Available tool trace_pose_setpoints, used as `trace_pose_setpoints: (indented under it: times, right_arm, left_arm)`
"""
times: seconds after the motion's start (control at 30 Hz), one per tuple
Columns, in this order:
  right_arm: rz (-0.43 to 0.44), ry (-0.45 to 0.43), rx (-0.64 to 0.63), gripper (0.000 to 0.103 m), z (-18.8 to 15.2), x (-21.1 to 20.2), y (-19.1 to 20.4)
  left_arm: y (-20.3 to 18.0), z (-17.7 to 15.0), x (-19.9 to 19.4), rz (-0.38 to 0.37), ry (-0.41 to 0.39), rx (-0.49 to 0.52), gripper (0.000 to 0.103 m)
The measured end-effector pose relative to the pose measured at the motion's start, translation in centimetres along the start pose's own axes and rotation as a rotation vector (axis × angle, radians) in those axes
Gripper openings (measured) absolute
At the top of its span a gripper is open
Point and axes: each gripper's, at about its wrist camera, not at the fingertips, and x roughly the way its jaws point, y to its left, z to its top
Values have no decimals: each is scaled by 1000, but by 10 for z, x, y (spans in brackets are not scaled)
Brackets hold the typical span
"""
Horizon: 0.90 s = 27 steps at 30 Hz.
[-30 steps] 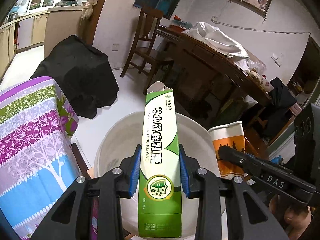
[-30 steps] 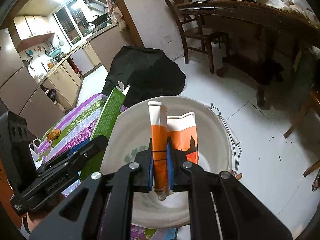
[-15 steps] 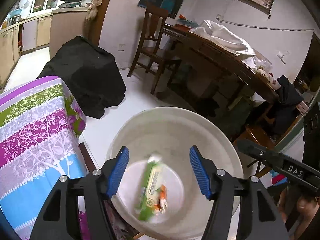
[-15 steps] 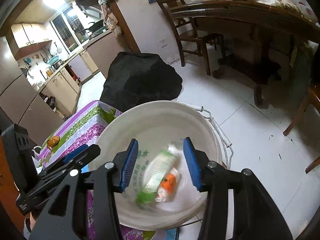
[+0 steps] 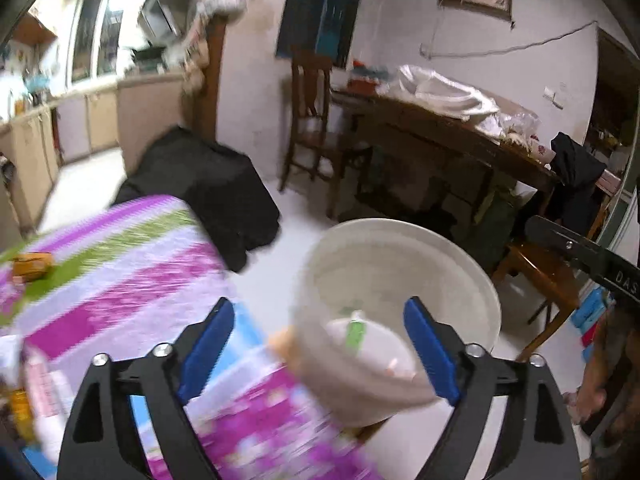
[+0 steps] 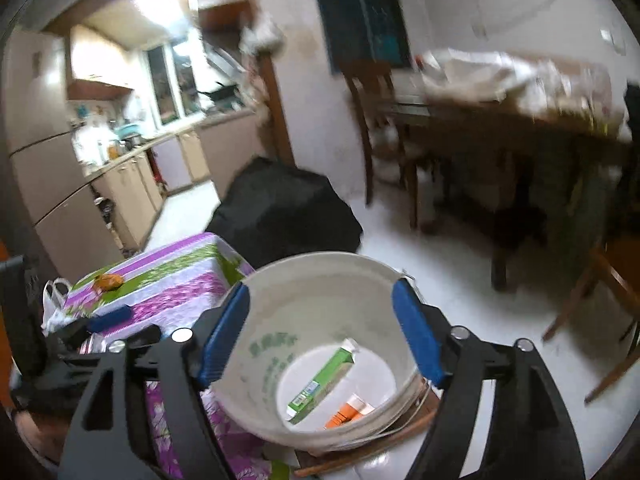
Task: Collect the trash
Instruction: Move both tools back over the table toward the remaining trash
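A white bucket [image 6: 320, 276] stands beside the table with the striped cloth [image 6: 168, 280]; it also shows in the left wrist view [image 5: 400, 240]. On its bottom lie a green carton [image 6: 322, 380] and an orange tube [image 6: 348, 410]. The carton shows blurred in the left wrist view [image 5: 354, 334]. My left gripper [image 5: 320, 348] is open and empty, above the bucket's near edge and the cloth [image 5: 120, 264]. My right gripper [image 6: 320, 336] is open and empty above the bucket. An orange wrapper [image 6: 108, 280] lies on the far part of the cloth; the left wrist view shows it too [image 5: 32, 264].
A black covered heap [image 6: 280, 212] sits on the white floor behind the bucket. A wooden dining table [image 5: 440, 132] with chairs [image 5: 316, 120] stands at the back right. Kitchen cabinets [image 6: 120, 192] run along the left. A white plastic bag [image 6: 54, 296] hangs at the table's left edge.
Both grippers have let go: the green carton and orange tube dropped into the bucket. Both grippers then pulled back and swung left, opening wider; the views are blurred with motion.
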Motion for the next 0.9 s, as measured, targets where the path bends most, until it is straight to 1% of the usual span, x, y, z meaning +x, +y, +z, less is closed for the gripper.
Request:
trace_pose_setpoints:
  times: [0.03,0.1,0.17,0.2,0.23,0.27,0.3,0.33,0.37,0.4,0.43,0.47,0.5,0.6,0.63,0.7,0.73,0.77,0.83,0.87,0.9]
  right_arm:
    - [24,-8,-26,75,-9,-7,10]
    - [91,3,-58,76,-30,-14,29]
    - [140,31,-84,76,-48,-14,45]
    - [165,47,-94,76,-58,-13,53]
    - [199,70,-103,76,-69,-10,61]
    - [220,89,-113,76,-79,-8,69]
    - [233,105,-126,76,-87,-5,77]
    - [245,118,-134,76,-93,-4,86]
    - [258,132,-138,76,-97,-1,93]
    - [275,150,-136,76,-102,3,99]
    - [282,158,-133,76,-105,4,104]
    - [292,165,-132,76,-109,5,111]
    - [301,169,-130,76,-110,7,118]
    - [323,174,-125,76,-119,6,134]
    - [334,175,-123,76,-120,8,141]
    - [354,178,-126,76,-122,9,153]
    - [361,177,-131,76,-122,8,158]
    - [368,173,-135,76,-122,7,164]
    - [382,166,-142,76,-123,4,173]
    - [386,164,-148,76,-122,4,177]
    - [389,163,-158,76,-122,4,179]
  left_arm:
    - [18,-11,-20,32,-22,1,92]
    - [54,-29,-53,102,-48,-6,93]
    - [102,-52,-92,207,-72,-14,96]
    - [118,-60,-105,239,-72,-7,97]
    - [148,-73,-127,290,-64,12,97]
    - [167,-82,-141,316,-53,32,98]
    - [191,-93,-157,354,-38,70,98]
    - [212,-103,-170,410,-24,113,98]
    - [226,-110,-178,456,-8,150,98]
    - [242,-121,-187,527,18,220,98]
    - [254,-135,-193,620,47,332,98]
    - [265,-148,-195,685,71,413,98]
    - [276,-164,-194,747,116,477,98]
    - [288,-194,-187,786,162,574,89]
    - [289,-205,-181,803,179,615,84]
    - [295,-218,-173,814,185,651,71]
    - [300,-219,-170,818,184,633,67]
    - [305,-219,-169,830,176,623,67]
    - [308,-219,-164,847,159,638,66]
    - [308,-219,-161,849,156,663,63]
    - [300,-212,-152,849,157,693,61]
